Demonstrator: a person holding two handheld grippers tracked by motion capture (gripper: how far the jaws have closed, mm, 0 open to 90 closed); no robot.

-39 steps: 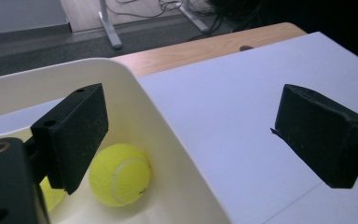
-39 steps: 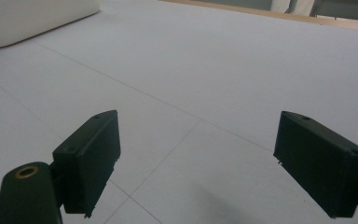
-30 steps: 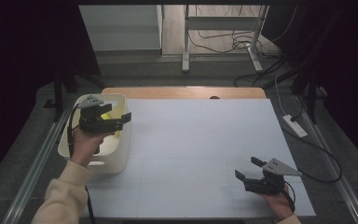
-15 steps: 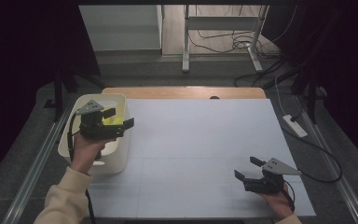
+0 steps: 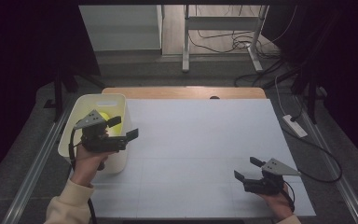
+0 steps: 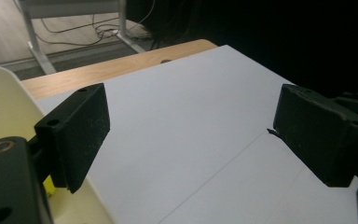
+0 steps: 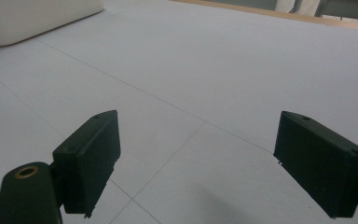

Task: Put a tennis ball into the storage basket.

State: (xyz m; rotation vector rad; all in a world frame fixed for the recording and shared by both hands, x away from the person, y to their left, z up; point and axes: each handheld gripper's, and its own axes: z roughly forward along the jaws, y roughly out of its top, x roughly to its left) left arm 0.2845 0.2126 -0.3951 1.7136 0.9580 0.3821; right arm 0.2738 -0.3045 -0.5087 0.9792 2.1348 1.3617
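The left gripper [image 5: 123,129] hangs above the near right corner of the cream, round-cornered plastic tub [image 5: 77,122], its fingers [image 5: 132,134] spread wide with nothing between them. One second ago it sat deeper over the tub's opening, with its fingers down among the yellow contents; half a second ago it had begun to swing out, and now its fingers point right, past the tub's right wall and out over the white sheet-covered bench [image 5: 200,140]. In the left gripper view the two black fingers [image 6: 79,133] frame bare white bench surface, and the cream tub wall [image 6: 0,100] lies at the left edge, with a sliver of something yellow just below the left finger.

A yellow object [image 5: 103,115], too small and too hidden to make out its shape, lies inside the tub, behind the left gripper's grey plate. The tub stands at the bench's left edge, in the same place as before.

The right gripper [image 5: 246,171] rests low at the near right of the bench, well apart from the tub, unchanged across all three moments. Its fingers [image 7: 91,154] are also spread wide and empty, with the lined white surface between them and a corner of the cream tub [image 7: 37,16] far off at the upper left.
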